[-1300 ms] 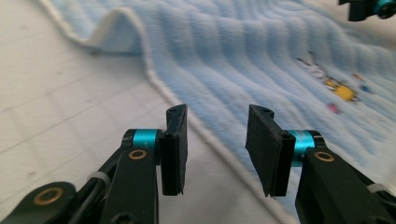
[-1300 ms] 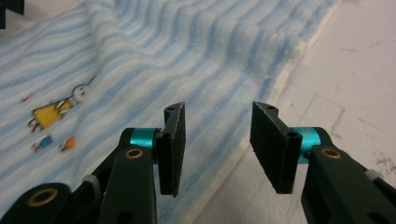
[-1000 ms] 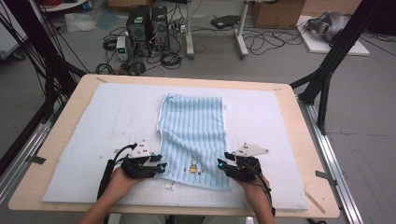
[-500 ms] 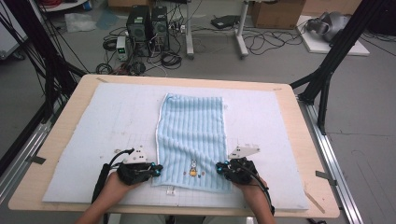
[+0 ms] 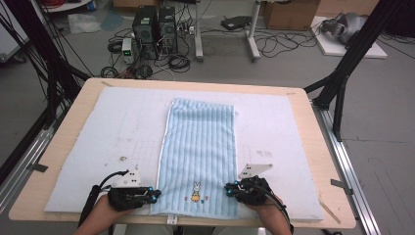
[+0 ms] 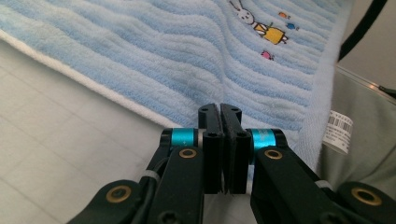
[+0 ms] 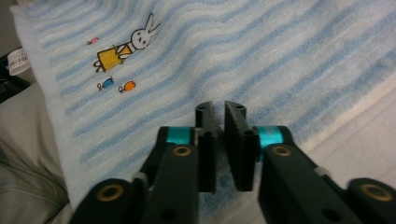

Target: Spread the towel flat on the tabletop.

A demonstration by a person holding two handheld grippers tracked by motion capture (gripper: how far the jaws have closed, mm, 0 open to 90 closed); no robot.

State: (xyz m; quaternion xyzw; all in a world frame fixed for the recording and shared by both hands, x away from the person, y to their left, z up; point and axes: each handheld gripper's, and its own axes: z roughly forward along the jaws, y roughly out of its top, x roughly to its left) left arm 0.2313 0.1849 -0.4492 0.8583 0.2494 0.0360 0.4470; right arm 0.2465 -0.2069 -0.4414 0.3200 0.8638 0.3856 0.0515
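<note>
Change: since the earlier high views the towel (image 5: 200,156) has been drawn toward the person and now lies longer and flatter; its far end was bunched before.
Left gripper (image 5: 152,194): jaws pressed together in the left gripper view, after closing; they sit at the towel's white-edged near-left corner, but whether cloth is caught between them is hard to tell.
Right gripper (image 5: 230,187): jaws narrow with a thin gap, having just opened a little; blue towel pile shows in the gap at the near-right corner, and the pads do not clearly press on it.
Towel place: flat down the middle of the white mat (image 5: 88,137), near hem hanging at the table's front edge.
Markings: embroidered rabbit (image 7: 126,44) in a yellow dress with small coloured dots beside it; white care tag (image 6: 339,130) carries a barcode, its print too small to read.
Edges and room: bare mat lies open on both sides of the towel; wooden table (image 5: 320,161) rim shows around the mat.
Cut off: both forearms leave the high view at the bottom.
</note>
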